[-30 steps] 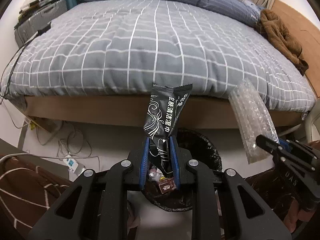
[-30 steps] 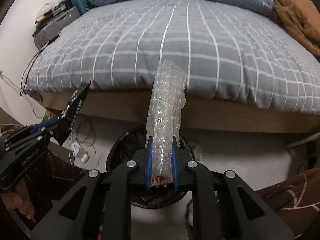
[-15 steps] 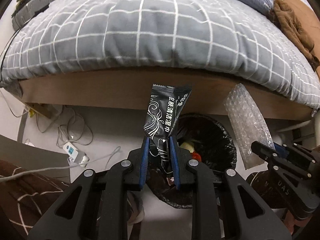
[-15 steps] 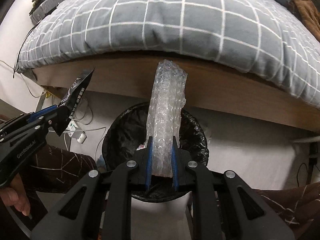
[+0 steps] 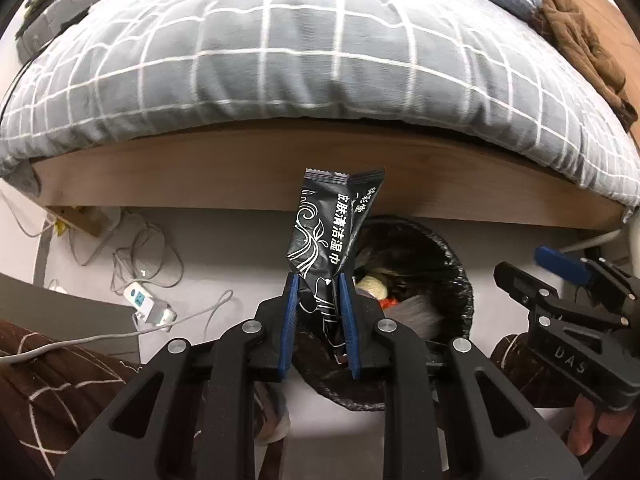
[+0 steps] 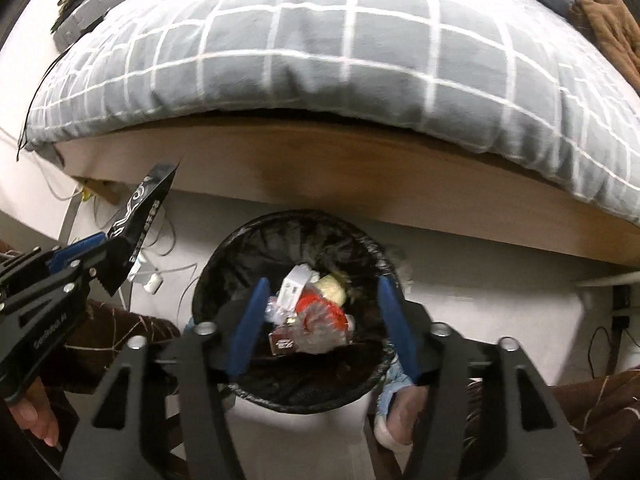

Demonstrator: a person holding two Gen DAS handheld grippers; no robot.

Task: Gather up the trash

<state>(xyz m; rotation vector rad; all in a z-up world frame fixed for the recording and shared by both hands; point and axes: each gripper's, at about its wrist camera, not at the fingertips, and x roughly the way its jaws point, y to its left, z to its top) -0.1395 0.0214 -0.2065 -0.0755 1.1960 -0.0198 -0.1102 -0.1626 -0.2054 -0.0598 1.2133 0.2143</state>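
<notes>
My left gripper (image 5: 316,284) is shut on a black wet-wipe packet (image 5: 334,228) with white writing, held upright just left of the black-lined trash bin (image 5: 452,268). In the right wrist view my right gripper (image 6: 322,292) is open and empty, directly above the bin (image 6: 224,268). The bubble wrap (image 6: 316,328) lies in the bin on top of other trash. The left gripper (image 6: 100,260) with the packet (image 6: 144,208) shows at the left of that view. The right gripper (image 5: 532,268) shows at the right of the left wrist view.
A bed with a grey checked duvet (image 5: 320,60) and wooden frame (image 5: 240,176) stands just behind the bin. A power strip and cables (image 5: 144,300) lie on the floor at left. The person's brown patterned trouser legs (image 5: 60,364) flank the bin.
My right gripper opened and let the bubble wrap drop into the bin. Both grippers tilted further down toward the bin. The left still holds the packet.
</notes>
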